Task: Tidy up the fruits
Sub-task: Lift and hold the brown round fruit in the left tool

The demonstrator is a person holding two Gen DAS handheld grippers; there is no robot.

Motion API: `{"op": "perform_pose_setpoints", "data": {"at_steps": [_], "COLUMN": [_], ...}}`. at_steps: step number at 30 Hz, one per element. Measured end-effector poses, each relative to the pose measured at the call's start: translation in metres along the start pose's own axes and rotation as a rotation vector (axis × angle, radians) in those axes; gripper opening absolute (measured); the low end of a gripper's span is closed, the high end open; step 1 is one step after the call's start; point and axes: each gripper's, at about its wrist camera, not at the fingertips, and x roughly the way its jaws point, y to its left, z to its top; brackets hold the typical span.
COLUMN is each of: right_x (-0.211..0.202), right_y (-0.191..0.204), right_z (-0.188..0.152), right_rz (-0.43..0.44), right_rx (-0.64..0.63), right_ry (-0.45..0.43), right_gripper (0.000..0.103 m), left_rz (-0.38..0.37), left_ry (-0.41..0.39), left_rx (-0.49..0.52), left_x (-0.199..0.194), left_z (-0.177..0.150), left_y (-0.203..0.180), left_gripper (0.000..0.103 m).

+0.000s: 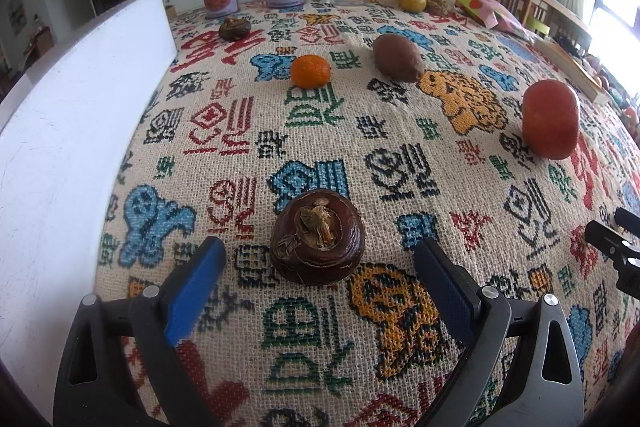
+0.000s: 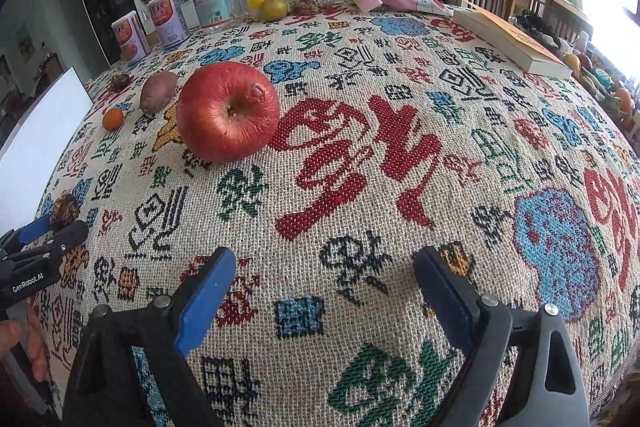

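Left hand-held gripper fingers apart, dark brown fruit between; right hand-held gripper apart, apple well ahead.

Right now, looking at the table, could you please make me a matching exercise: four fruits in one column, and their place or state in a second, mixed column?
Column one:
1. red apple
2. small orange
3. sweet potato
4. dark brown round fruit

Column two:
A. just ahead of the open left gripper
B. brown, lying behind and right of the orange fruit
C. largest fruit, stem hollow facing the right camera
D. bright, near the white board

Pairs: 1-C, 2-D, 3-B, 4-A
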Motion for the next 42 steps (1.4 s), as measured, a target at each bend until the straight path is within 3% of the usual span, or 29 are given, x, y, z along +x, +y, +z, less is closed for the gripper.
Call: {"op": "perform_pose_setpoints", "data": {"at_steps": [15, 24, 34, 37, 40, 42], "right_x": [0.001, 0.004, 0.006, 0.006, 0.006, 0.006], "right_y": [0.004, 0.004, 0.004, 0.004, 0.004, 0.005], "right_z": [-0.002, -0.003, -0.002, -0.001, -0.002, -0.002], "right_rz": [-0.027, -0.022, -0.02, -0.019, -0.019, -0.02], "right_rx": [-0.029, -0.033, -0.052, -0.053, -0.053, -0.055], "right_ry": [0.006, 0.022, 0.036, 0.036, 0.036, 0.037], "right_gripper": [0.094, 0.103, 0.103, 0.103, 0.103, 0.103], "left_rz": [0.001, 0.001, -0.001, -0.072, -0.268, -0.287], "left_ry": [0.0, 0.0, 0.002, 0.021, 0.009, 0.029], "left_rx": [0.0, 0.0, -0.001, -0.038, -0.169, -0.153], "left_x": [0.0, 0.0, 0.0, -0.004, -0.017, -0.02], "left_z": [0.0, 0.0, 0.0, 0.001, -0.005, -0.009], "left_y": [0.0, 0.0, 0.0, 0.01, 0.04, 0.046], "left_gripper": [0.097, 0.097, 0.097, 0.096, 0.096, 0.096]}}
